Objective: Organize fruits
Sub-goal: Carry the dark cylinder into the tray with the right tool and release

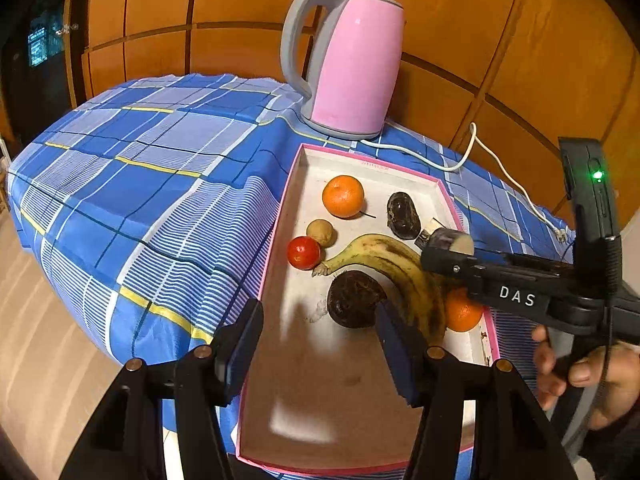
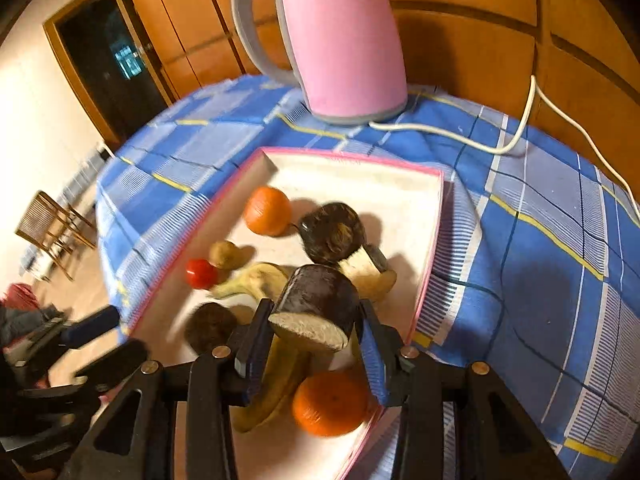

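With my right gripper (image 2: 316, 350) clamped on the cut dark piece (image 2: 316, 312) above the pink-rimmed tray (image 2: 352, 156) and my left gripper (image 1: 316, 354) hanging empty and apart, I should lower it slowly into bare floor beside the banana (image 2: 260, 276).

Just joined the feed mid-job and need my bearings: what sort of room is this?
Probably a room in a home, perhaps a dining area. A table under a blue checked cloth holds a pink electric kettle, wooden panelled cupboards line the wall, and a wooden chair stands on the floor.
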The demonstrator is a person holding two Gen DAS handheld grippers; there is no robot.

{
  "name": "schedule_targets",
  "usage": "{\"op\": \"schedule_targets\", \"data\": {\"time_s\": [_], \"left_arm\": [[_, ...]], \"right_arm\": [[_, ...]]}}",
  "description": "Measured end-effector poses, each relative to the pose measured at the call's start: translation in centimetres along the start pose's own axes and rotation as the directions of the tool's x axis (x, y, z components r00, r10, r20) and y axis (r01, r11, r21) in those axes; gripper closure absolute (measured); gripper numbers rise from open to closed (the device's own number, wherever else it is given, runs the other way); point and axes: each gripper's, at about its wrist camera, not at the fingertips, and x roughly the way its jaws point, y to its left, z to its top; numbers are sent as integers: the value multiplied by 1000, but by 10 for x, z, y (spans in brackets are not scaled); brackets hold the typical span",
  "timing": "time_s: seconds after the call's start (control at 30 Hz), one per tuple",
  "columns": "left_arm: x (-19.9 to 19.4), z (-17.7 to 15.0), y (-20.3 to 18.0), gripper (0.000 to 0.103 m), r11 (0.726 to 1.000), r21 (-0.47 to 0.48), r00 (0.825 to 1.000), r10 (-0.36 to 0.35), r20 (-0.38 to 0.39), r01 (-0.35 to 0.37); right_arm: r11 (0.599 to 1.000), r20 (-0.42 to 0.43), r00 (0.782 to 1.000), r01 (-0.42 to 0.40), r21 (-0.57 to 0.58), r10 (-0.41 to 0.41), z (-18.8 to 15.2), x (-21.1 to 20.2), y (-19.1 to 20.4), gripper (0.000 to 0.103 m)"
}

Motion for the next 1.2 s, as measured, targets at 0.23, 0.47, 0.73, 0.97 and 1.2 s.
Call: {"op": "schedule_targets", "data": {"time_s": [0.23, 0.47, 0.73, 0.97, 1.2], "left_arm": [[3, 0, 1, 44, 1000, -11, 1000, 5, -11, -5], [3, 0, -3, 44, 1000, -4, 1000, -2, -14, 2], [2, 1, -8, 44, 1000, 7, 1000, -8, -10, 8], [3, 1, -10, 42, 1000, 10, 1000, -10, -12, 10], [-1, 1, -13, 41, 1000, 22, 1000, -8, -2, 8]], "right_arm": [[1000, 29, 1000, 4, -3, -4, -5, -9, -1, 59], [1000, 37, 999, 24, 8, -24, -8, -6, -3, 59], [1000, 52, 999, 1, 29, -2, -2, -10, -7, 58], [1000, 88, 996, 23, 2, -23, -10, -28, -4, 67], [993, 76, 992, 105, -59, -100, -6, -8, 3, 83]]}}
